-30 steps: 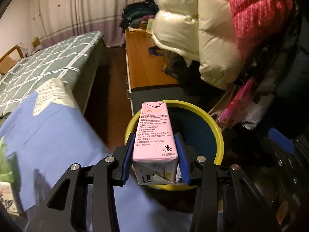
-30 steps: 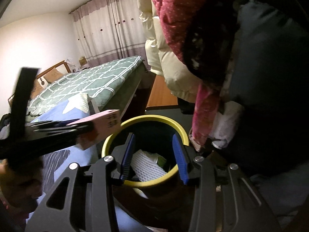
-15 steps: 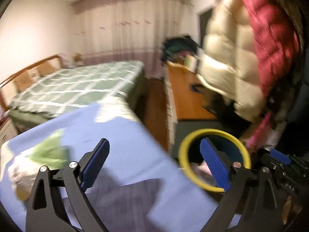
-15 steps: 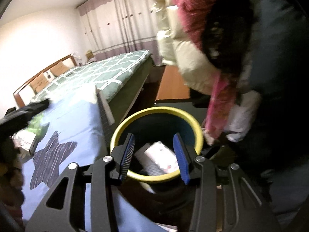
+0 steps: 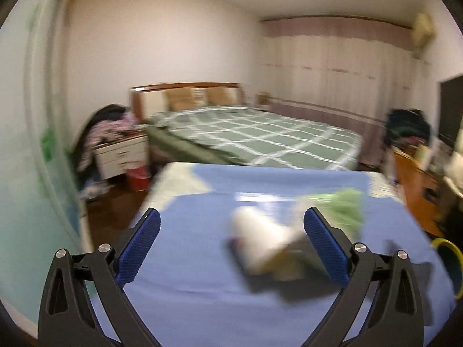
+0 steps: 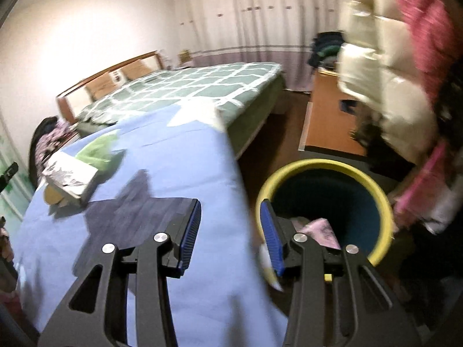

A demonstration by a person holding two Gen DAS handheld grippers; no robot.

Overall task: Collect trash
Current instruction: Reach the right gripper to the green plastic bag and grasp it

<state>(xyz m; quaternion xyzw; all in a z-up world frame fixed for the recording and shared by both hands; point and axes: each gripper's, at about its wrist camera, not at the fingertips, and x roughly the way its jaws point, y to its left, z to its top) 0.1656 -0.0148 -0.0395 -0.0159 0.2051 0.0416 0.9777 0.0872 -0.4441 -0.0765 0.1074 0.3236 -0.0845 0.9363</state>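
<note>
My left gripper [image 5: 234, 243] hovers over the blue tablecloth [image 5: 188, 260], its jaws opening wide and gripping nothing. Beyond its pads lie a blurred silver-white wrapper [image 5: 260, 240] and a green plastic bag [image 5: 344, 205]. The yellow-rimmed bin [image 5: 447, 248] shows at the right edge. My right gripper [image 6: 231, 234] is open and empty over the cloth's edge [image 6: 173, 159], beside the bin [image 6: 318, 164]. A pink carton [image 6: 321, 228] lies inside the bin. In the right wrist view the silver wrapper [image 6: 69, 173] and green bag [image 6: 98, 147] sit at the cloth's far left.
A bed with a green checked cover [image 5: 260, 133] stands behind the table. A white nightstand [image 5: 121, 153] and red tub [image 5: 139, 176] are at the left. Puffy coats [image 6: 385, 66] hang over the bin beside a wooden cabinet [image 6: 327, 121].
The left gripper let go of the pink carton over the bin, opened wide and swung left to face the trash on the cloth. The right gripper swung left from above the bin.
</note>
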